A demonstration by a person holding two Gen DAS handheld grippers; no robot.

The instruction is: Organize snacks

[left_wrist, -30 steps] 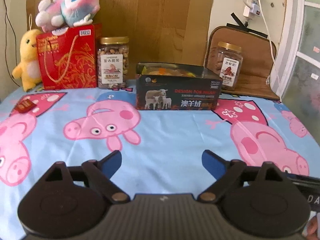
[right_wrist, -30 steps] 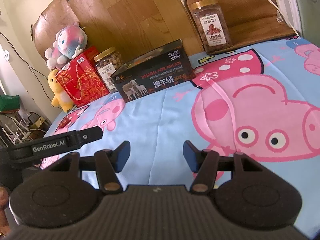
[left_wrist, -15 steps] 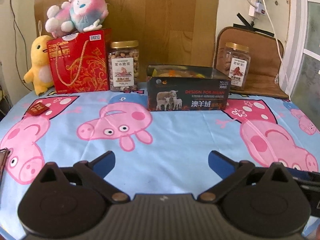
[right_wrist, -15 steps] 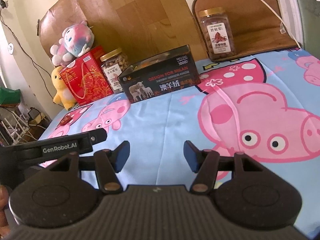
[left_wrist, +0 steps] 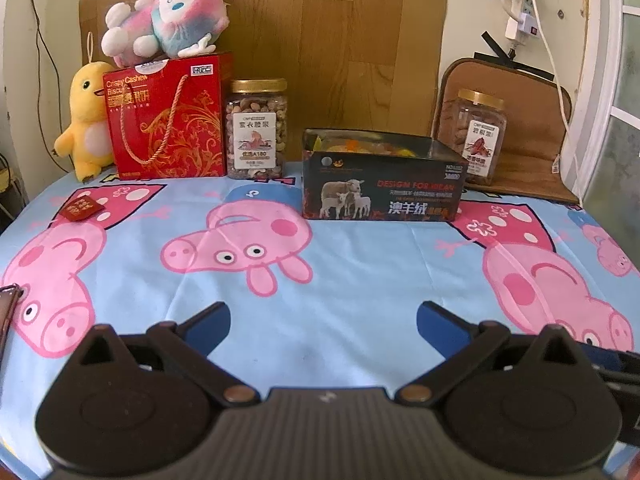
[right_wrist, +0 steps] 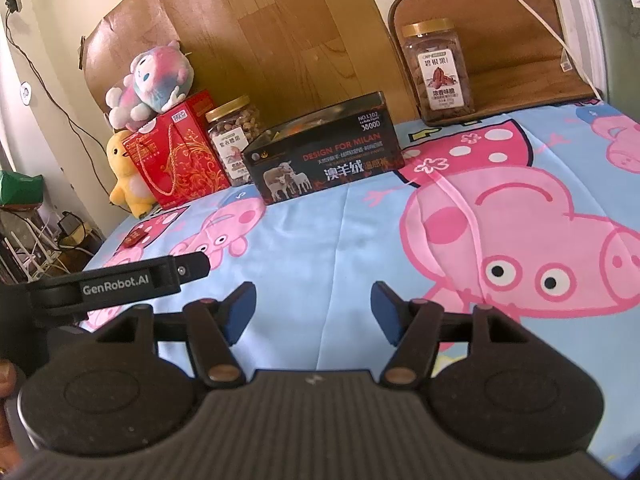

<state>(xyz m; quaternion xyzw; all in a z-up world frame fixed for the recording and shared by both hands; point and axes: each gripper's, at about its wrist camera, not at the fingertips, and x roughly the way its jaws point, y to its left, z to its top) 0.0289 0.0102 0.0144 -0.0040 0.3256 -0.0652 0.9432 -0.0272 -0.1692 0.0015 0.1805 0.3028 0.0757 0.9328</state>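
A black open box with snacks inside stands at the back middle of the table. A nut jar stands left of it, beside a red gift bag. A second jar stands at the back right on a brown mat. A small red packet lies at the left. My left gripper is open and empty over the near cloth. My right gripper is open and empty, well short of the box.
A pink-blue plush sits on the red bag and a yellow plush duck stands left of it. The Peppa Pig tablecloth covers the table. The left gripper's body shows at the left of the right wrist view. A dark object lies at the left edge.
Both grippers have pulled back and risen a little, so the box and jars look farther away. Both stay open and empty. Nothing on the table has moved.
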